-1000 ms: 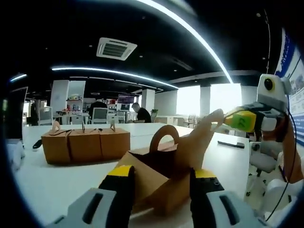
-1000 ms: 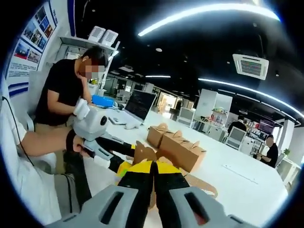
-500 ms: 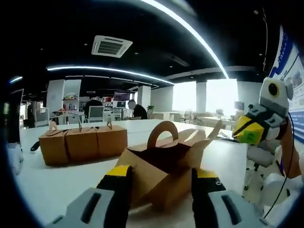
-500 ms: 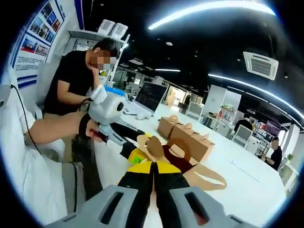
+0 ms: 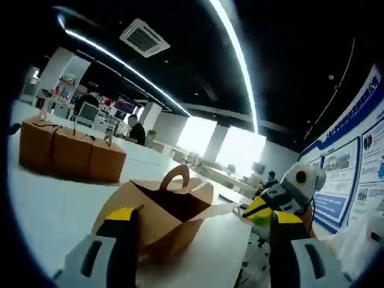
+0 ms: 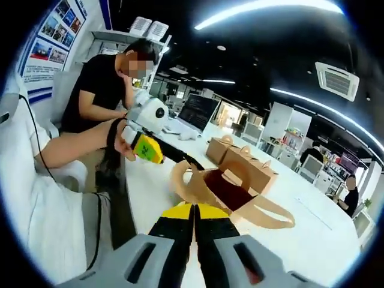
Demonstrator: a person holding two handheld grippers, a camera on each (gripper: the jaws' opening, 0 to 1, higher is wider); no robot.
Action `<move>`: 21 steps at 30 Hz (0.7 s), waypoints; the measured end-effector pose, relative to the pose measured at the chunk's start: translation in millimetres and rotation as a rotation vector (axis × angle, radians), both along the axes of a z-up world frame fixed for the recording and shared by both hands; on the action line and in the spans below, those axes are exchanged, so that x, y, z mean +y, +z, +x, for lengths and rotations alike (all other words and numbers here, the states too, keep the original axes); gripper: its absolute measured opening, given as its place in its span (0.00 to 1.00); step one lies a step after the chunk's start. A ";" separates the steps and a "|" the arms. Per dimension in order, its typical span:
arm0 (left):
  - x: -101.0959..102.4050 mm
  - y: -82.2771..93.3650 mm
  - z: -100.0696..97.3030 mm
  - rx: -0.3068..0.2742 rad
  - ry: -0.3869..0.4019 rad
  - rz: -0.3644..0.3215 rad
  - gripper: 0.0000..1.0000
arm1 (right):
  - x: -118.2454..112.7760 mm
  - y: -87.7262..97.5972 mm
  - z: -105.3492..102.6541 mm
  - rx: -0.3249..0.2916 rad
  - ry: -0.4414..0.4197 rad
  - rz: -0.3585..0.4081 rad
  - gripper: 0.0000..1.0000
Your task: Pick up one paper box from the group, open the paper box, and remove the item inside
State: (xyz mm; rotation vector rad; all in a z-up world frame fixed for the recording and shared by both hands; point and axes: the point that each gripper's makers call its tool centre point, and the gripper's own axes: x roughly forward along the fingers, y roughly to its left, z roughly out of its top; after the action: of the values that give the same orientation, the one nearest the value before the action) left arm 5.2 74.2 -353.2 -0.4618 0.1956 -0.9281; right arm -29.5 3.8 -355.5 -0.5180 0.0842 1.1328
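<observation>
An opened paper box [image 5: 162, 207] of brown card is seen lying on the white bench [image 5: 42, 204], its flaps spread and its looped handle standing up above a dark interior. In the left gripper view the left gripper [image 5: 201, 225] is held with its yellow-tipped jaws wide apart, the box lying between and beyond them; no contact with the card can be made out. The right gripper [image 5: 261, 210] is seen at the right of that view, just beside the outspread flap. Further back on the bench a group of closed paper boxes [image 5: 69, 153] stands in a row, touching one another.

In the right gripper view the right gripper [image 6: 193, 210] is shown with its jaws pressed together and nothing between them, near the open box [image 6: 231, 189]. A laptop [image 6: 197, 113] stands farther along the bench. A seated person in a black shirt [image 6: 99, 96] is seen beside the bench.
</observation>
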 end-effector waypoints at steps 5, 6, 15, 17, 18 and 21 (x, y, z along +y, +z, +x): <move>2.2 -1.3 6.7 0.049 0.039 -0.044 0.84 | 1.0 -12.6 -4.6 0.013 0.020 -0.037 0.03; 2.3 -2.7 8.2 0.048 0.049 -0.037 0.83 | 1.1 -16.3 -5.8 0.018 0.026 -0.048 0.03; 5.4 -39.2 25.0 0.146 0.165 0.056 0.64 | 1.2 -41.0 -3.5 0.062 0.032 -0.078 0.03; 4.3 -39.8 25.8 0.150 0.174 0.053 0.61 | 0.6 -45.7 -1.2 0.072 0.028 -0.079 0.03; 3.7 -40.1 24.8 0.147 0.182 0.057 0.58 | 0.0 -47.5 0.0 0.072 0.024 -0.081 0.03; 3.6 -42.8 21.2 0.128 0.209 0.087 0.54 | -2.0 -49.8 2.0 0.063 0.022 -0.086 0.04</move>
State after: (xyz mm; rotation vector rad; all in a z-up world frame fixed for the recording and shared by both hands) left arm 26.4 77.9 -396.0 -0.4523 0.2974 -0.6835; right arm -27.5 1.8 -405.3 -0.5611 0.1828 1.1710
